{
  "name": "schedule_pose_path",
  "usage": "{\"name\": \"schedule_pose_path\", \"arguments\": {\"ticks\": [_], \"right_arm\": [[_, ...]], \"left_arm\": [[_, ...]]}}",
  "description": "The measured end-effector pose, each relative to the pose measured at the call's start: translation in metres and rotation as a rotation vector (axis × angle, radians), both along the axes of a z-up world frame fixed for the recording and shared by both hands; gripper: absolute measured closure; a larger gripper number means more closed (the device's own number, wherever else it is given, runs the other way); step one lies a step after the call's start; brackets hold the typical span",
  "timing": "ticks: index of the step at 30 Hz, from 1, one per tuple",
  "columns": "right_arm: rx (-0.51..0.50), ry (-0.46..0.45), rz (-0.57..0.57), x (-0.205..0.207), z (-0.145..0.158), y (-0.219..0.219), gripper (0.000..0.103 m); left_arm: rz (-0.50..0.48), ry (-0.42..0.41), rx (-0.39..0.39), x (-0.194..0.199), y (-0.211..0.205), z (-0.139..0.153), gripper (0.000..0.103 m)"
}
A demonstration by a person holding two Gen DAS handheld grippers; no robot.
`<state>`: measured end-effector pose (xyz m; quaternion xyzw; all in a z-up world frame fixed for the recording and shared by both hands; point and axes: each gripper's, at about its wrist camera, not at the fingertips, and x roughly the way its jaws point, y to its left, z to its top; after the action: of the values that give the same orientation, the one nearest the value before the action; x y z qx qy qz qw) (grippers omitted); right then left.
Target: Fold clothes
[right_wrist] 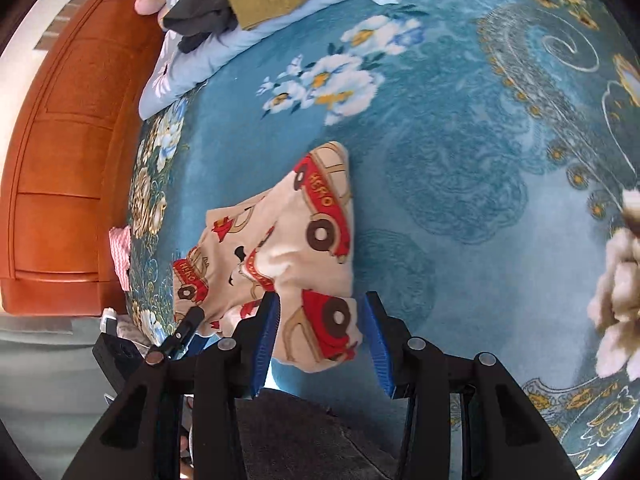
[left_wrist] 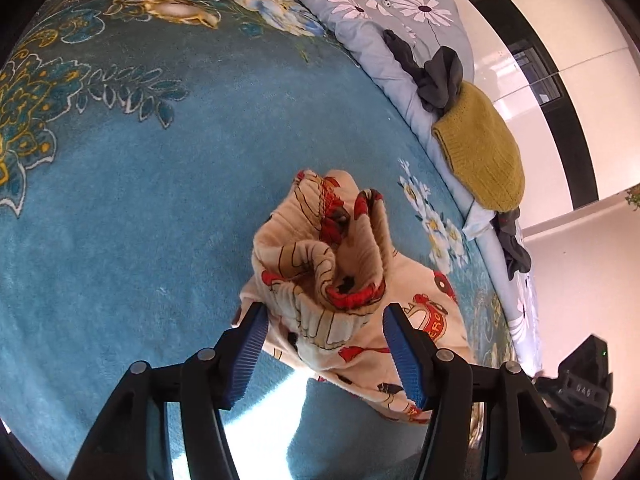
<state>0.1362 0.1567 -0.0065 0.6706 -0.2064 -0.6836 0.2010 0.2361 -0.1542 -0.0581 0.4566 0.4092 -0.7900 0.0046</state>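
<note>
A cream garment (left_wrist: 352, 248) printed with red cars lies crumpled on the blue floral blanket (left_wrist: 140, 200). Its ribbed, red-trimmed opening is bunched up and faces the left wrist camera. My left gripper (left_wrist: 326, 310) hovers over the near side of it, jaws apart, with the ribbed band between the blue pads (left_wrist: 250, 344). In the right wrist view the same garment (right_wrist: 280, 240) lies flatter. My right gripper (right_wrist: 322, 298) stands open around its near corner, which shows a red car. The left gripper's fingertip (right_wrist: 192, 320) shows at the garment's left edge.
A folded mustard knit (left_wrist: 480, 148) and dark grey clothes (left_wrist: 436, 72) rest on a light blue daisy quilt (left_wrist: 360, 12) along the bed's edge. An orange wooden panel (right_wrist: 60, 160) stands beside the bed. A cream fluffy item (right_wrist: 620, 292) lies at the right.
</note>
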Motion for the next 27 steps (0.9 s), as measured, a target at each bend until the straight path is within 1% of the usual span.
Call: {"name": "schedule_pose_path", "arguments": {"ticks": [1, 2, 3, 5, 6, 9, 10, 11, 12, 13, 14, 15, 16, 17, 18, 19, 20, 21, 23, 24, 25, 27], "right_arm": [[-0.009, -0.01, -0.013, 0.001, -0.004, 0.005, 0.059], [-0.017, -0.019, -0.021, 0.002, -0.007, 0.01, 0.059], [-0.021, -0.023, -0.025, 0.002, -0.009, 0.013, 0.059], [-0.019, -0.025, -0.027, 0.002, -0.012, 0.019, 0.059], [-0.014, -0.022, -0.026, 0.003, -0.013, 0.02, 0.059], [0.005, 0.013, -0.002, 0.0, -0.01, 0.023, 0.059], [0.01, 0.025, 0.004, -0.002, -0.008, 0.023, 0.059], [0.009, 0.036, 0.01, -0.003, -0.006, 0.022, 0.059], [0.008, 0.046, 0.016, -0.004, -0.004, 0.022, 0.059], [0.008, 0.059, 0.02, -0.005, -0.001, 0.022, 0.059], [0.009, 0.072, 0.024, -0.007, 0.002, 0.021, 0.059], [0.01, 0.085, 0.027, -0.008, 0.006, 0.02, 0.059], [0.008, 0.1, 0.035, -0.008, 0.009, 0.02, 0.059], [0.009, 0.115, 0.043, -0.008, 0.012, 0.018, 0.059], [0.01, 0.128, 0.057, -0.008, 0.013, 0.016, 0.059], [0.011, 0.138, 0.073, -0.007, 0.014, 0.012, 0.059], [0.009, 0.142, 0.09, -0.007, 0.014, 0.008, 0.059], [0.002, 0.139, 0.111, -0.008, 0.012, 0.002, 0.059], [-0.009, 0.134, 0.154, -0.01, 0.01, -0.012, 0.059], [-0.012, 0.134, 0.177, -0.011, 0.01, -0.02, 0.059], [-0.015, 0.134, 0.199, -0.012, 0.01, -0.028, 0.059], [-0.04, 0.151, 0.259, -0.014, 0.015, -0.045, 0.059]], "left_arm": [[0.01, 0.006, 0.0, -0.002, -0.002, 0.001, 0.045], [0.01, 0.007, -0.019, -0.003, -0.003, 0.003, 0.06], [0.007, 0.006, -0.042, -0.005, -0.003, 0.004, 0.072], [-0.012, 0.009, -0.08, -0.009, 0.0, 0.007, 0.082], [-0.028, 0.033, -0.068, -0.012, 0.002, 0.011, 0.083], [-0.107, 0.187, 0.078, -0.029, 0.011, 0.035, 0.084], [-0.132, 0.248, 0.138, -0.034, 0.014, 0.044, 0.084], [-0.15, 0.324, 0.22, -0.039, 0.015, 0.054, 0.084], [-0.153, 0.378, 0.286, -0.043, 0.013, 0.062, 0.084], [-0.145, 0.403, 0.33, -0.046, 0.008, 0.064, 0.084], [-0.126, 0.399, 0.354, -0.048, 0.002, 0.06, 0.083], [-0.097, 0.363, 0.344, -0.049, -0.005, 0.05, 0.082], [-0.069, 0.295, 0.301, -0.049, -0.011, 0.035, 0.082], [-0.044, 0.204, 0.253, -0.047, -0.017, 0.016, 0.082], [-0.021, 0.103, 0.222, -0.044, -0.022, -0.006, 0.082], [0.0, 0.019, 0.207, -0.04, -0.027, -0.026, 0.082], [0.02, -0.014, 0.237, -0.033, -0.03, -0.043, 0.082], [0.041, -0.007, 0.275, -0.025, -0.032, -0.051, 0.082], [0.064, 0.028, 0.309, -0.014, -0.033, -0.052, 0.08], [0.069, 0.04, 0.316, -0.009, -0.033, -0.052, 0.08], [0.06, 0.039, 0.304, -0.008, -0.032, -0.049, 0.08], [0.045, 0.054, 0.318, -0.005, -0.031, -0.043, 0.079]]}}
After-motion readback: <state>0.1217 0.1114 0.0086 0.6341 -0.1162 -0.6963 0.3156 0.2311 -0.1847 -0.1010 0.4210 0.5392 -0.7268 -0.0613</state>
